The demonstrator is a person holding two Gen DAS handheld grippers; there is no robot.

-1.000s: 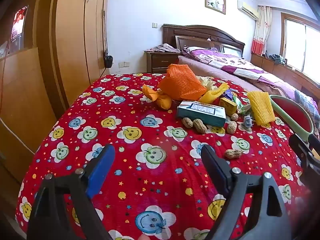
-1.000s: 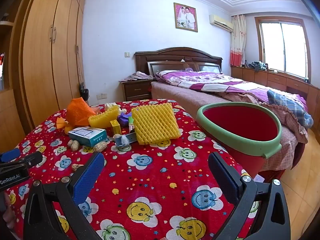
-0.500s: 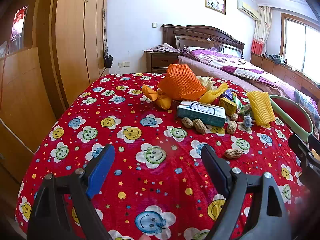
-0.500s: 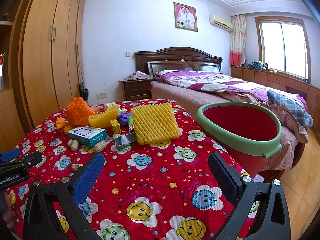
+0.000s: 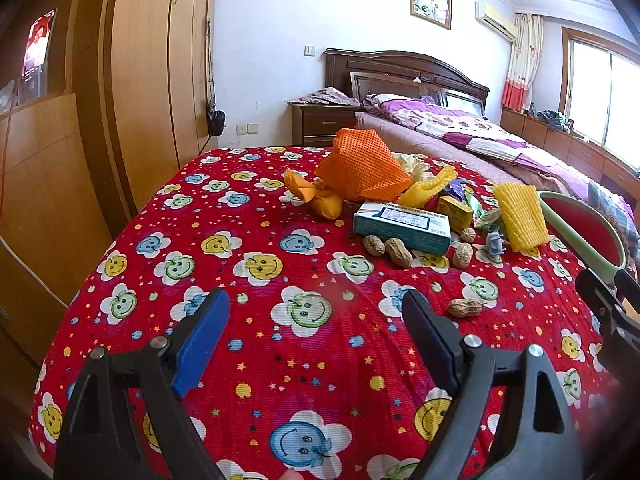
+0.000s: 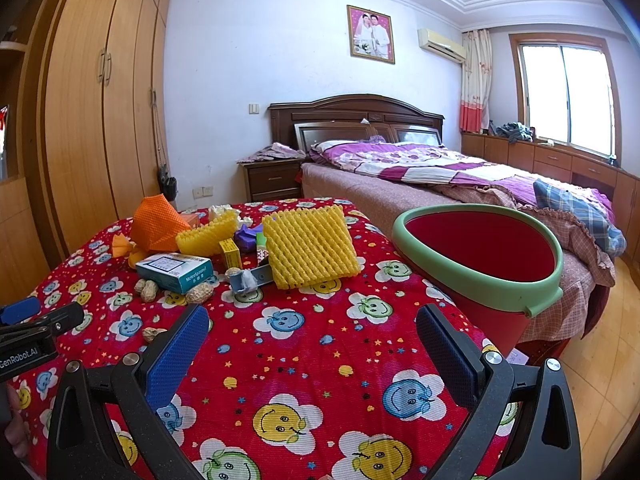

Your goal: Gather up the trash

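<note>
Your red bin (image 6: 480, 256) with the green rim stands off the right edge of the table, between it and the bed (image 6: 440, 176), and what shows of its inside is bare red wall. The trash lies in a heap on the far half of the red smiley-print tablecloth (image 5: 256, 320): a teal carton (image 5: 402, 226) flat on its side, peanuts (image 5: 390, 249) touching its near edge, one lone peanut (image 5: 465, 307) nearer to you, a small yellow box (image 5: 455, 210) behind the carton, an orange mesh piece (image 5: 360, 168) and orange peel (image 5: 316, 194) at the left of the heap, and a yellow foam net (image 6: 308, 246) at its right, nearest the bin. Your left gripper (image 5: 316, 344) hovers above bare cloth with its jaws spread wide and nothing between them; the lone peanut sits just beyond its right finger, the carton farther ahead and to the right. Your right gripper (image 6: 312, 354) also hangs agape and empty over bare cloth, the foam net straight ahead and the bin ahead to the right. A small grey scrap (image 6: 244, 280) lies against the foam net's near left corner. Nothing stands between either gripper and the heap.
</note>
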